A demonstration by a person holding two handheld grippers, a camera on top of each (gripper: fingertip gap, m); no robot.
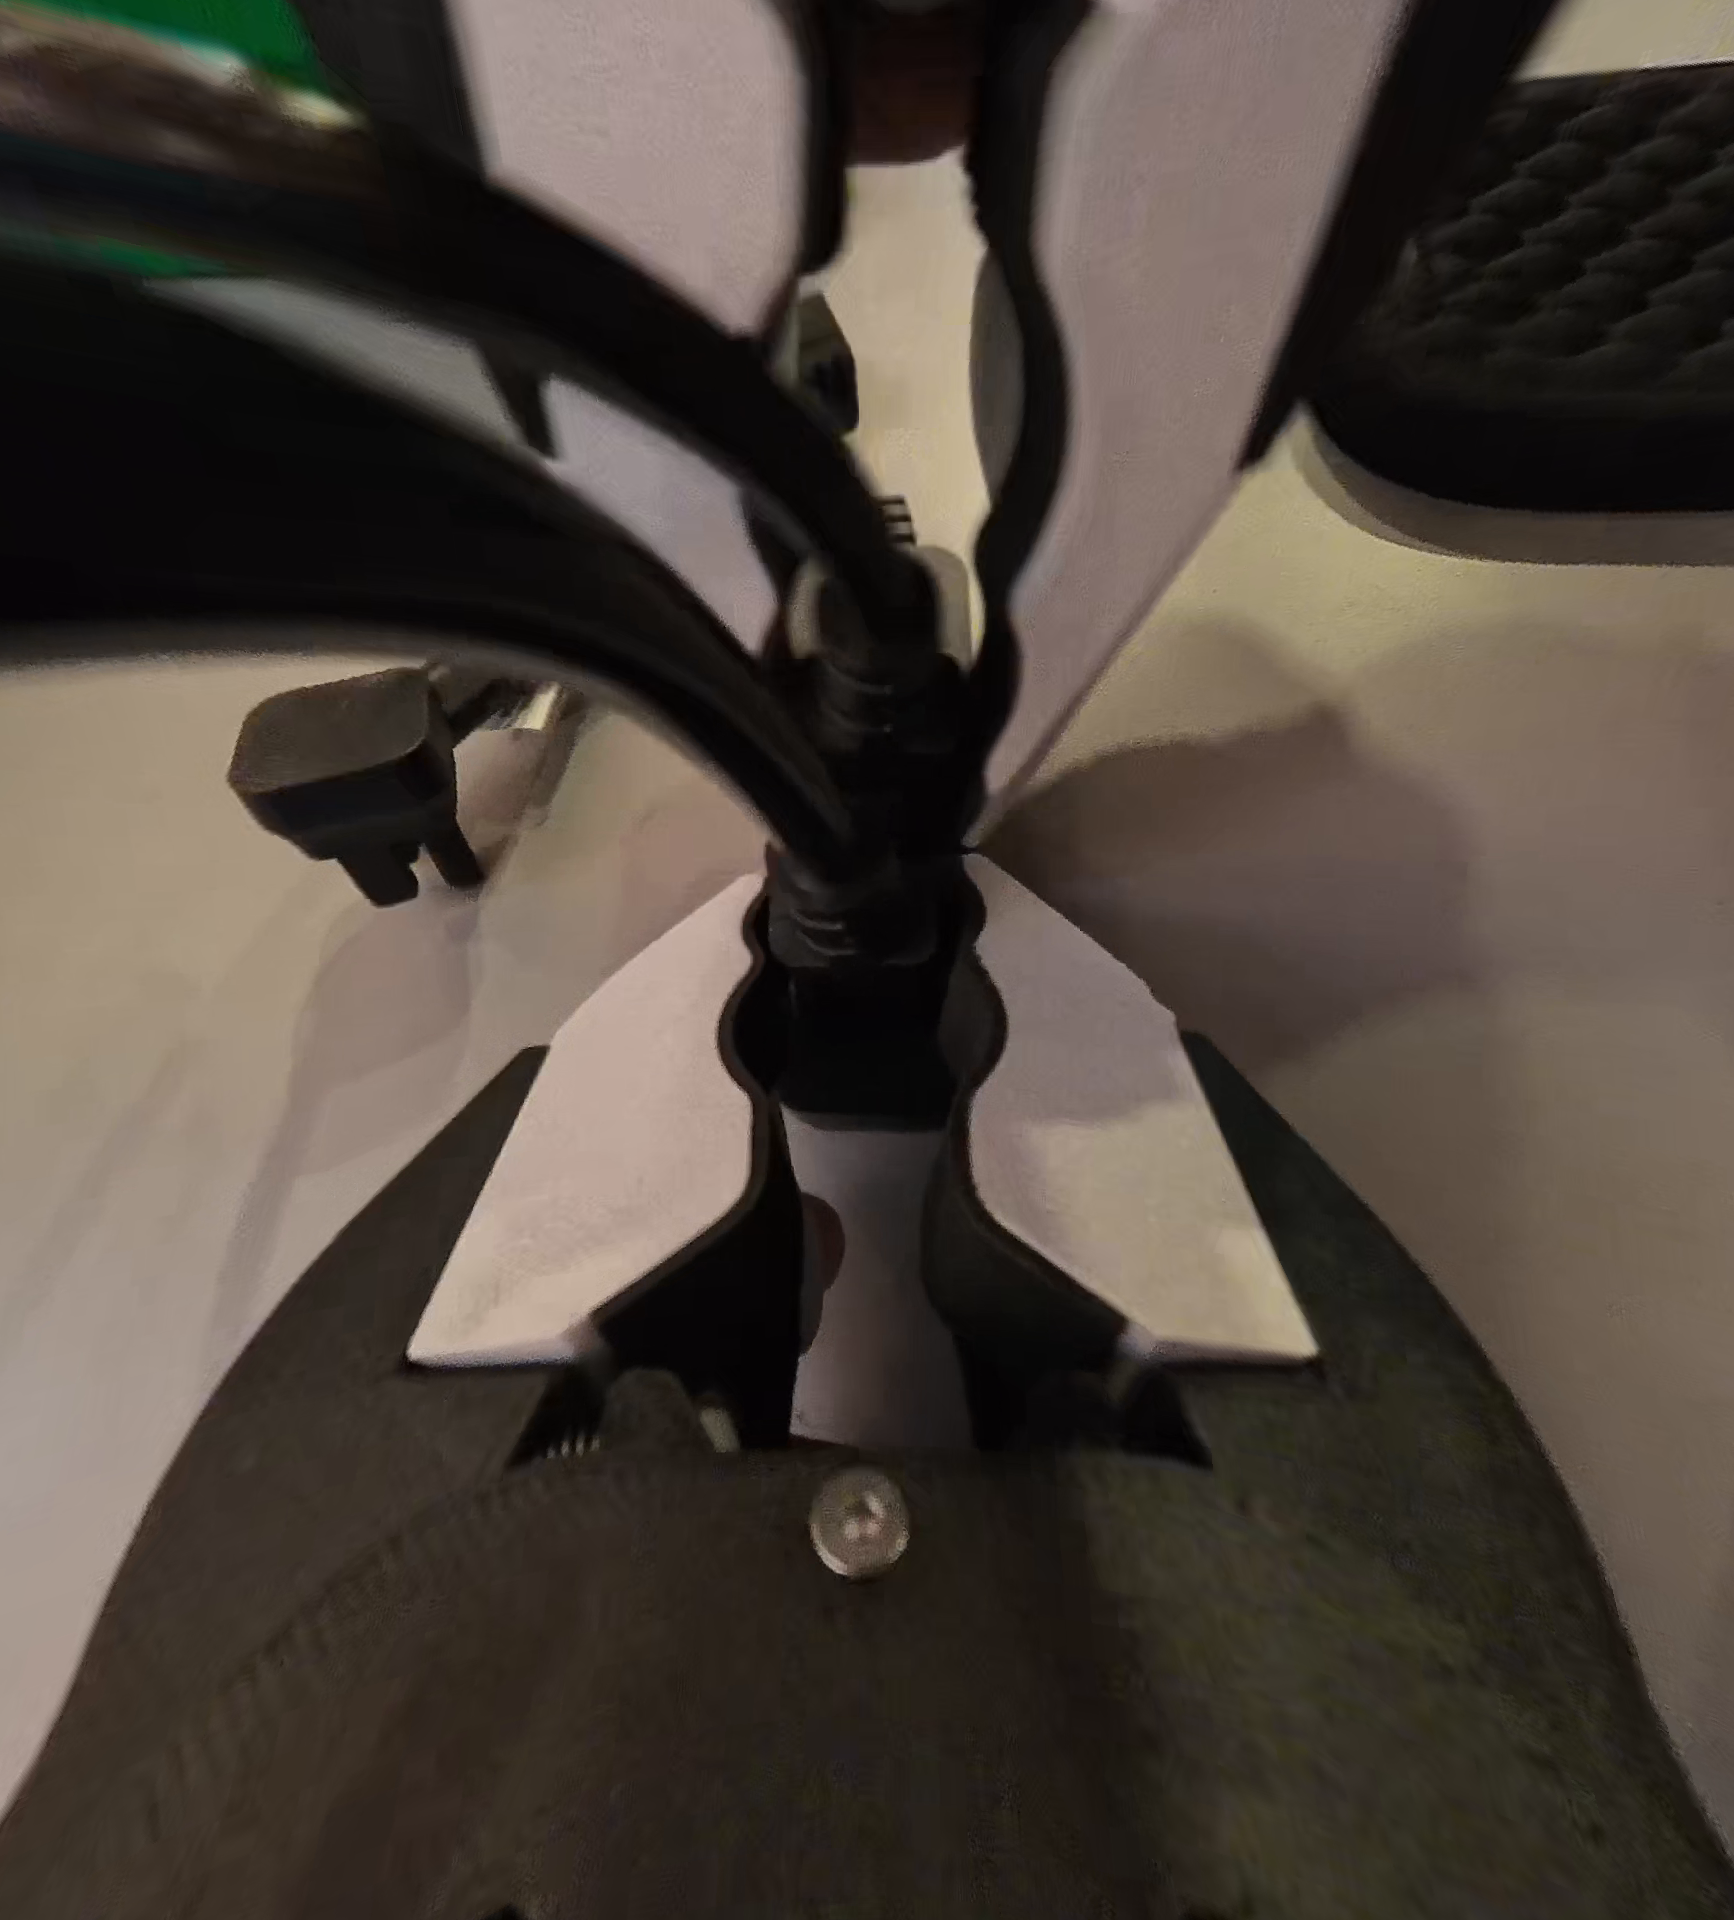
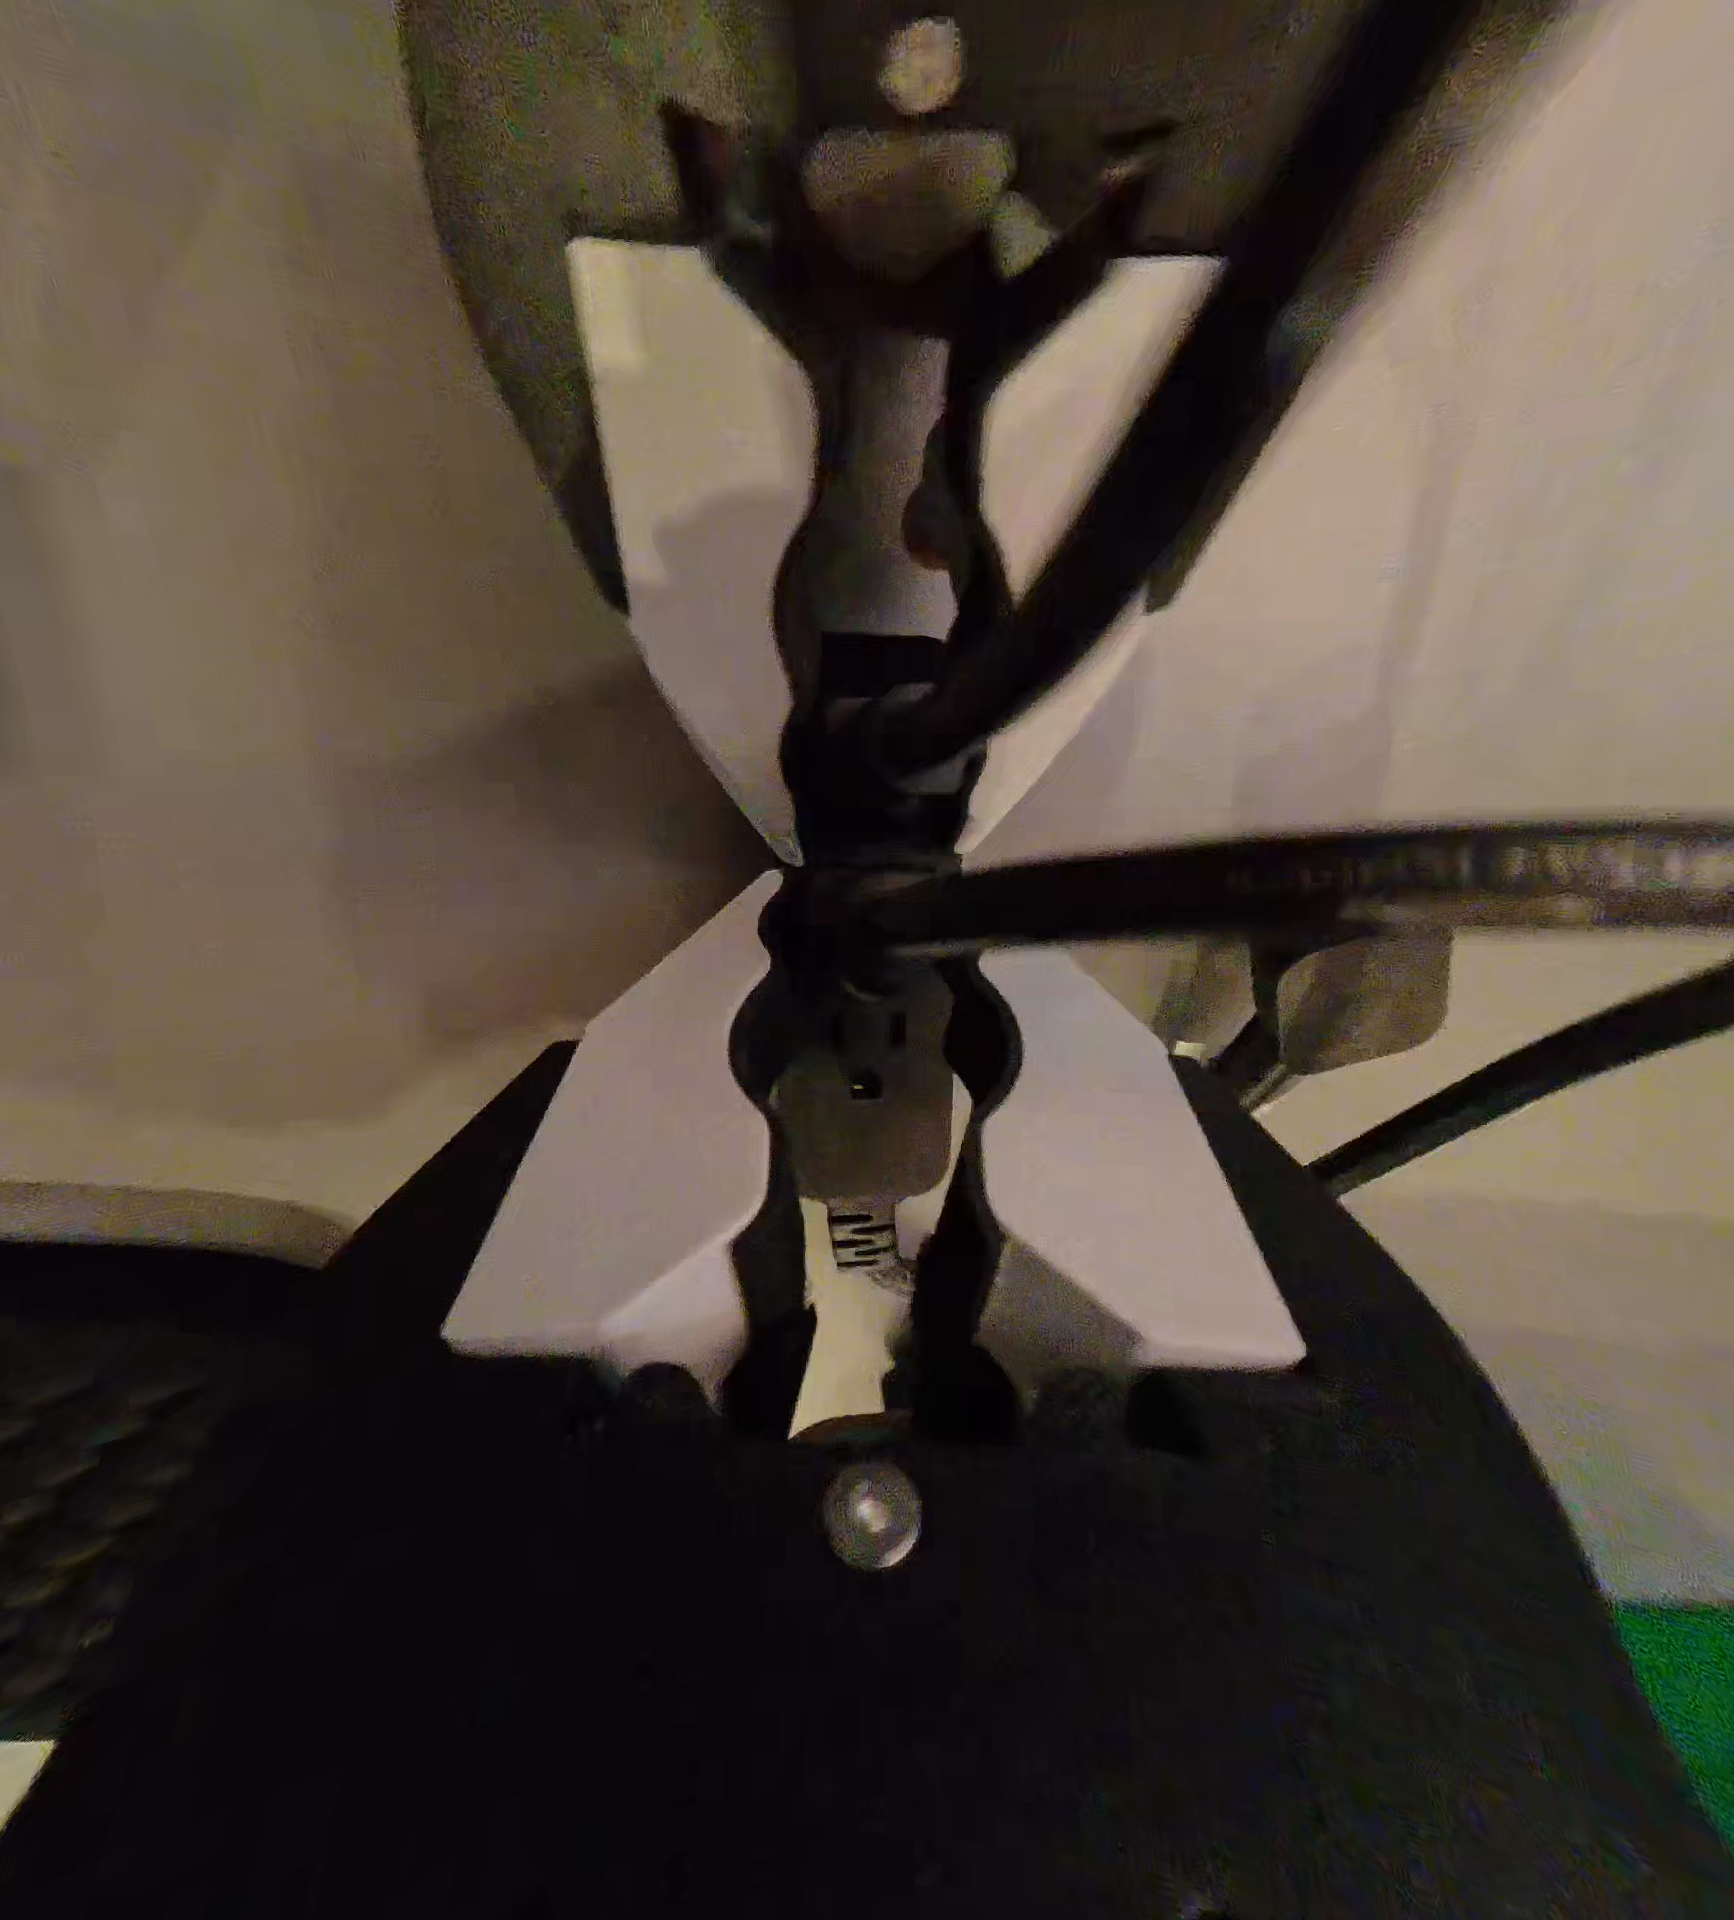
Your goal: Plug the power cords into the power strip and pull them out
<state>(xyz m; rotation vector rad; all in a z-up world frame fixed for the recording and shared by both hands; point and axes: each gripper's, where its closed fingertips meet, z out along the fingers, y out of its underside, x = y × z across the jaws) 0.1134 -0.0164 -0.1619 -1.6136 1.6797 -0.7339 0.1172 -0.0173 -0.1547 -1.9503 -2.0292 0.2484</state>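
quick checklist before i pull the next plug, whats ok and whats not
1. Left gripper closed on the black moulded plug: ok.
2. Right gripper clamping the white plastic power strip: ok.
3. Plug fully seated or partly out: cannot tell, the fingers hide the prongs.
4. Thick black cords clear of the fingertips: not ok, they cross where the two grippers meet.
5. Loose second black plug lying out of the way on the white table: ok.
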